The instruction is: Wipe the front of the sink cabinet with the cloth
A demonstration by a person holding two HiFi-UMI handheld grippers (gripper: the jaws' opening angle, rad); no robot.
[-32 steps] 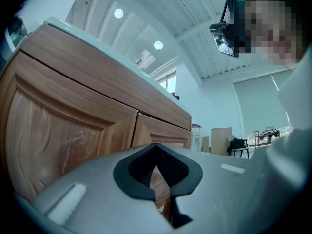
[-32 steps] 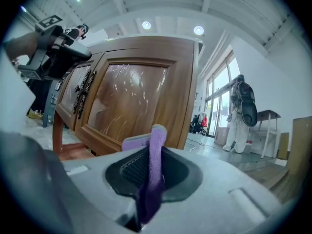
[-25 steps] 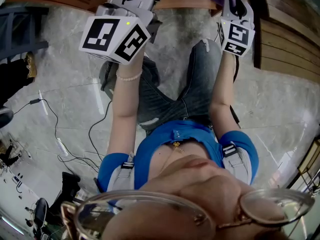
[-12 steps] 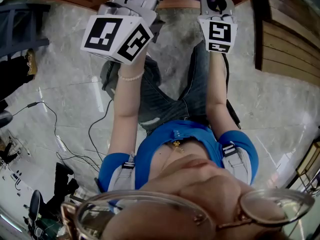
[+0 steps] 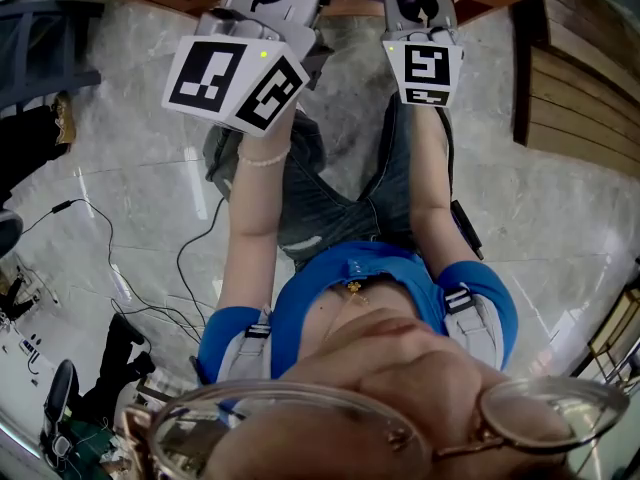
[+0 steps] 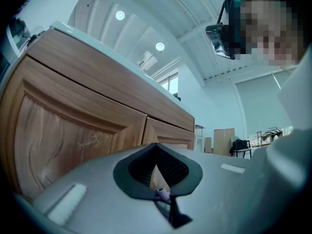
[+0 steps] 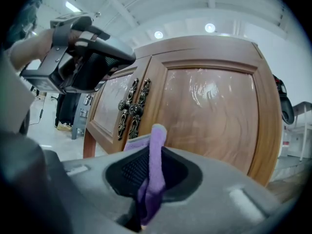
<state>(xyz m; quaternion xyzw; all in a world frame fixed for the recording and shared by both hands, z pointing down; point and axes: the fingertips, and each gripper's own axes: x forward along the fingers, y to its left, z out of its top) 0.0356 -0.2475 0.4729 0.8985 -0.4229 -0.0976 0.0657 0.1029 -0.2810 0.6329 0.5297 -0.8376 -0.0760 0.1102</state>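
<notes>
Since the right hand-held gripper [image 7: 152,152] pinches only a narrow fold of the soft purple cloth [image 7: 155,174], hard rubbing could drag it loose. Just beyond stands the brown wooden sink cabinet door [image 7: 209,111], where the dark ornate metal handles [image 7: 131,106] might snag the fabric. Farther left, the left hand-held gripper [image 6: 157,172], jaws pressed together and empty, could knock the panel.
</notes>
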